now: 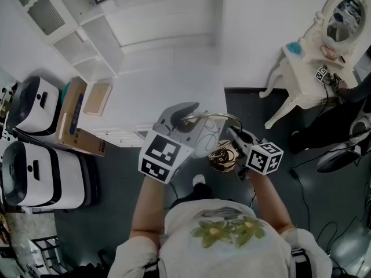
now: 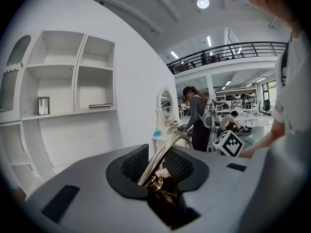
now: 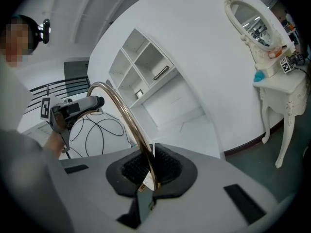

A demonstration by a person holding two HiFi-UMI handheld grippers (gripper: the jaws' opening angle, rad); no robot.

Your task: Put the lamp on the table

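Note:
The lamp has a curved brass stem (image 1: 210, 116), a white globe shade with black lines (image 1: 204, 141) and a brass foot (image 1: 224, 158). I hold it in the air in front of my chest with both grippers. My left gripper (image 1: 186, 119) is shut on the brass stem (image 2: 165, 154) close to a dark fitting. My right gripper (image 1: 233, 136) is shut on the arched stem (image 3: 127, 120), and the shade (image 3: 99, 135) hangs to its left beside the left gripper (image 3: 73, 108). The white dressing table (image 1: 304, 68) with an oval mirror stands at the far right.
White wall shelves (image 1: 116, 33) stand ahead. A cardboard box (image 1: 75, 117) and two white cases (image 1: 35, 175) line the left side. A person (image 2: 197, 115) stands by the dressing table (image 2: 163, 136), where small items lie. Cables run over the dark floor (image 1: 324, 219).

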